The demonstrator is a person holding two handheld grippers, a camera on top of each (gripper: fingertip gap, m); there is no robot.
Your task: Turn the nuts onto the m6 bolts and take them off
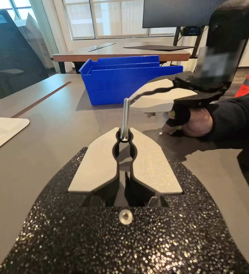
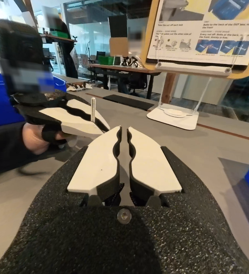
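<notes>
In the left wrist view, the left gripper (image 1: 124, 130) is pinched on an M6 bolt (image 1: 125, 117) near its head end, in the first notch behind the fingertips, with the threaded shank standing close to upright above the grey table (image 1: 58, 133). No nut is visible on the exposed thread. The right gripper (image 1: 133, 98) sits just beside the top of the bolt, and from this side it cannot be told whether its tips carry anything. A blue bin (image 1: 121, 83) stands behind on the table. In the right wrist view, the right gripper (image 2: 124, 127) shows its fingers slightly parted with a narrow gap and nothing visible between them; the left gripper (image 2: 100, 126) lies just beyond its tips, holding the bolt (image 2: 93, 109) upright. An instruction sheet on a white stand (image 2: 174, 118) occupies the right background. The step in hand appears to be fetching or presenting a nut to the thread. To do it well, the left gripper should hold the bolt vertical and motionless, and the nut should meet the thread end squarely, since a tilted start is likely to cross-thread.
</notes>
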